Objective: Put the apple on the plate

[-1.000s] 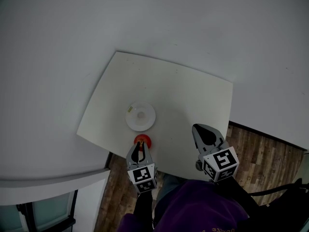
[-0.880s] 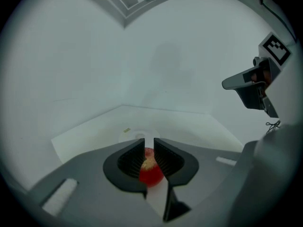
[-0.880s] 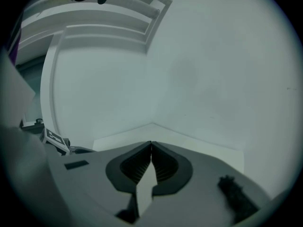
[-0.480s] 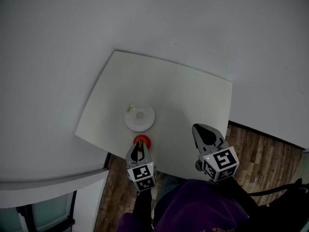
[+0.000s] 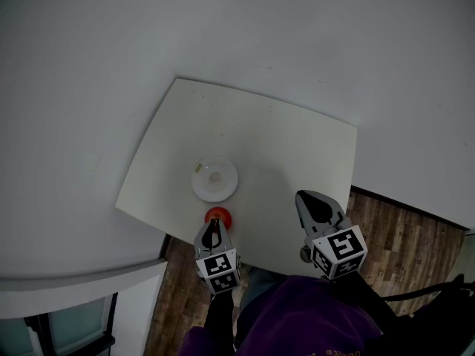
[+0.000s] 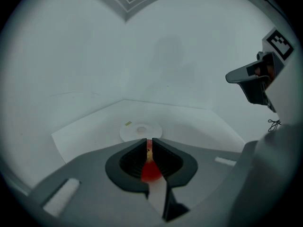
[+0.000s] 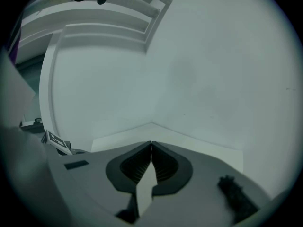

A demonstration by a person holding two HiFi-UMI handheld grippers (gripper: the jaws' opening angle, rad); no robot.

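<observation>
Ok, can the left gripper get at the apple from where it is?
Probably yes: the apple lies just past the left gripper with nothing between, but its nearly closed jaws must open first.

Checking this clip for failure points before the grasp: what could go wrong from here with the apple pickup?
1. The left gripper's jaws stand nearly together, narrower than the apple just ahead of them. Moving forward like this would likely push it, not grip it.
2. The apple sits close to the near edge of the table, so a nudge might roll it off.
3. The plate lies just beyond, so a shoved apple could knock it.
</observation>
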